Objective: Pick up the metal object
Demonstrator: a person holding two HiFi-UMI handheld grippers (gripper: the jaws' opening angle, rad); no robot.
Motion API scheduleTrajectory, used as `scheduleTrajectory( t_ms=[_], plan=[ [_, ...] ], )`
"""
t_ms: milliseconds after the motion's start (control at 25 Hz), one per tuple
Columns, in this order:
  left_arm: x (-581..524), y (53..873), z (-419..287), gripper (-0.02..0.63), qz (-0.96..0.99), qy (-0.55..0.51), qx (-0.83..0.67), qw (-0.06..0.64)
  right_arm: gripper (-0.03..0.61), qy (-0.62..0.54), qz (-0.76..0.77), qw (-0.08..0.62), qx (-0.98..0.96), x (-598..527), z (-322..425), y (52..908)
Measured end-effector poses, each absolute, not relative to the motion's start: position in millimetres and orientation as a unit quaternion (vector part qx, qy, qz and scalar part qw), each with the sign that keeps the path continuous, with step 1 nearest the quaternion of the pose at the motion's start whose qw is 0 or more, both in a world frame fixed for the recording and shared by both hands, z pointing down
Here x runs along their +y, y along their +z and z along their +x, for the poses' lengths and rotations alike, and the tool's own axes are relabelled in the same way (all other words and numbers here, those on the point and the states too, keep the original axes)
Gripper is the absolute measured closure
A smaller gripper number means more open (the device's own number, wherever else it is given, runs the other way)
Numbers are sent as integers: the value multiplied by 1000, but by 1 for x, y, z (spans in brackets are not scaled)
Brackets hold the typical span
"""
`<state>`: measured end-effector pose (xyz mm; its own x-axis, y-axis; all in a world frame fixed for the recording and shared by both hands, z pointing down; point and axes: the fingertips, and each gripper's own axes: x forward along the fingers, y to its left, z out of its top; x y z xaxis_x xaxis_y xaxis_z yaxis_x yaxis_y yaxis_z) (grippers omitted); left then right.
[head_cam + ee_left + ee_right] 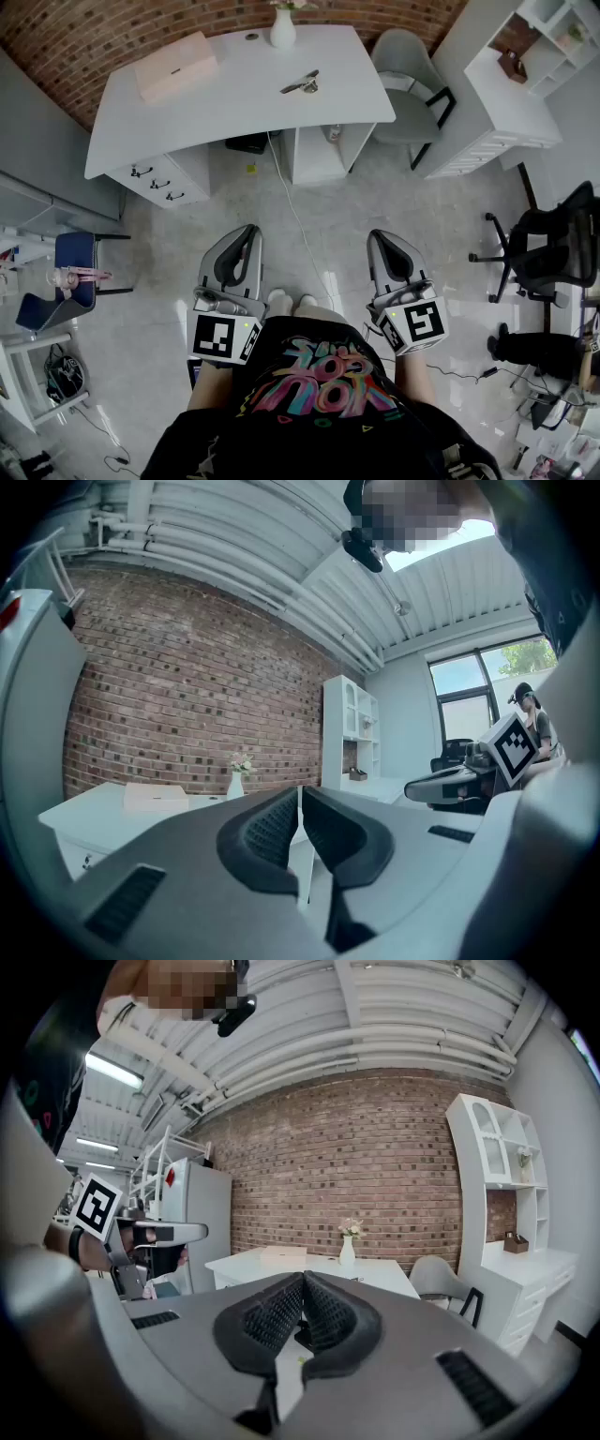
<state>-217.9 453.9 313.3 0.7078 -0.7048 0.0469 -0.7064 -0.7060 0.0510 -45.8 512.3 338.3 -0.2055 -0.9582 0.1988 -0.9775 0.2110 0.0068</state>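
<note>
A small metal object lies on the white desk at the far side of the room, right of the desk's middle. Both grippers hang over the floor, well short of the desk, held by a person in a black printed shirt. My left gripper is shut with nothing between its jaws; its ribbed pads meet. My right gripper is shut and empty too, its pads pressed together. In both gripper views the desk shows far off; the metal object is too small to make out there.
On the desk stand a white vase with flowers and a pale flat box. A grey chair sits right of the desk, a white shelf unit beyond it. A black office chair stands right, a blue chair left. A cable runs across the floor.
</note>
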Motion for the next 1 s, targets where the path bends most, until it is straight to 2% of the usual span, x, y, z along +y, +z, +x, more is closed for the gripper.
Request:
scheduleTrajectory(
  t_ms=[440,640,800,1000],
  plan=[
    [481,315,-200,580,919,14,-394,23,563,66,618,44,-782,537,-34,337],
    [487,323,-197,580,915,10,-403,37,563,69,605,61,-791,539,-35,349],
    [468,334,-196,580,913,25,-405,41,563,82,600,48,-794,516,-36,353],
    [412,345,-192,580,912,27,-406,47,563,101,598,62,-793,461,-34,365]
  ],
)
